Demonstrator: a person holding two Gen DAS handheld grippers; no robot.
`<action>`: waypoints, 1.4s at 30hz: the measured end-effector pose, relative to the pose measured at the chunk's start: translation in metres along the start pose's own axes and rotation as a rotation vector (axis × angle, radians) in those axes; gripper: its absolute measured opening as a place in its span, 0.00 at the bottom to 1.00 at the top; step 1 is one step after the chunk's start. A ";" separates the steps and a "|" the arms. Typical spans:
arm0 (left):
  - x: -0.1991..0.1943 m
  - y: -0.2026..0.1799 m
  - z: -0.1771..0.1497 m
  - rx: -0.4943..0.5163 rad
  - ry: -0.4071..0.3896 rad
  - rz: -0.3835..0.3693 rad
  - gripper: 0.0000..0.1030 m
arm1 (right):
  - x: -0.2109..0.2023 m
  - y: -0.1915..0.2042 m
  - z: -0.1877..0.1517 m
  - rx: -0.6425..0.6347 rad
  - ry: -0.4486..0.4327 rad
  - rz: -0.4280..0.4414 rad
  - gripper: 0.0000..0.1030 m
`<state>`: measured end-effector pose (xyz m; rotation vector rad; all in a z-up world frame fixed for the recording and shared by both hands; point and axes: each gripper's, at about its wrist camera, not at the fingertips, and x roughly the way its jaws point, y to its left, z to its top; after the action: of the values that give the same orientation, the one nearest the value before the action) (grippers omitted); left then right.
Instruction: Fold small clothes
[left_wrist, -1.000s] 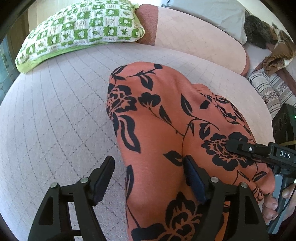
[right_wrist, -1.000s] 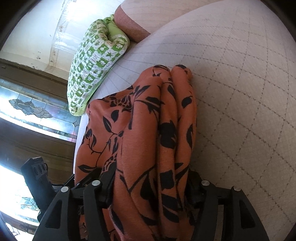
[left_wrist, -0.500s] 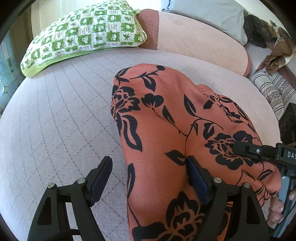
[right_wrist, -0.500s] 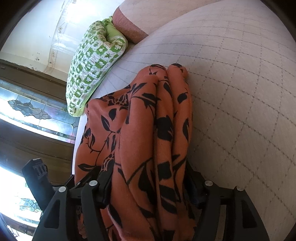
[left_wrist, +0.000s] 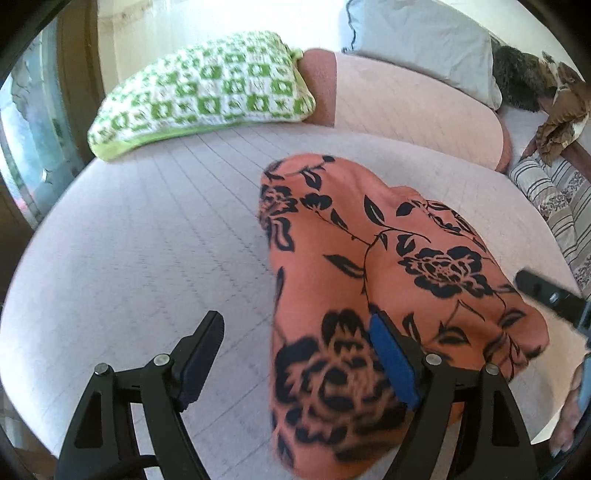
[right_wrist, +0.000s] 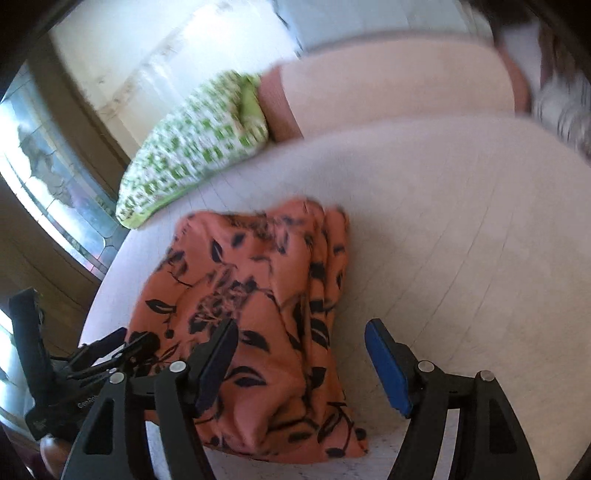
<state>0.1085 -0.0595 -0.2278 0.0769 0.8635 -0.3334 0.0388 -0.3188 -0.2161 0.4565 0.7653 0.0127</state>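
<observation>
Item: orange cloth (left_wrist: 373, 280) with black flower print, folded into a thick bundle, lying on the pale quilted bed (left_wrist: 147, 251); in the left wrist view it fills the centre and runs down to 5 o'clock

Handling, judged: light, soft, limp; the stacked layers are likely to slide apart or sag if lifted by one edge. Best taken at a folded corner or along the layered edge at 12 o'clock in the right wrist view, pinching every layer at once

Left gripper (left_wrist: 295, 354): spread wide, pinching nothing; one pad lies over the cloth, the other over bare bed

Right gripper (right_wrist: 301, 363): spread, its jaws just opening further; the near edge of the cloth (right_wrist: 258, 295) lies between them, neither pad pressing on it

Surroundings: green checked pillow (left_wrist: 207, 92) at 11 o'clock, grey pillow (left_wrist: 424, 44) at 1 o'clock, striped bedding (left_wrist: 554, 199) at 3 o'clock

Containers: none in view
</observation>
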 end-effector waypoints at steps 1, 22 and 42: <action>-0.007 0.001 -0.004 0.000 -0.012 0.013 0.80 | -0.010 0.004 -0.001 -0.018 -0.039 0.013 0.70; -0.044 0.026 -0.032 -0.016 -0.068 0.104 0.84 | -0.023 0.038 -0.045 -0.098 0.027 0.057 0.42; -0.183 0.013 -0.007 -0.046 -0.328 0.265 0.84 | -0.181 0.091 -0.048 -0.240 -0.317 -0.028 0.61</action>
<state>-0.0023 0.0008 -0.0946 0.0901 0.5269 -0.0728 -0.1114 -0.2489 -0.0892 0.2119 0.4509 0.0055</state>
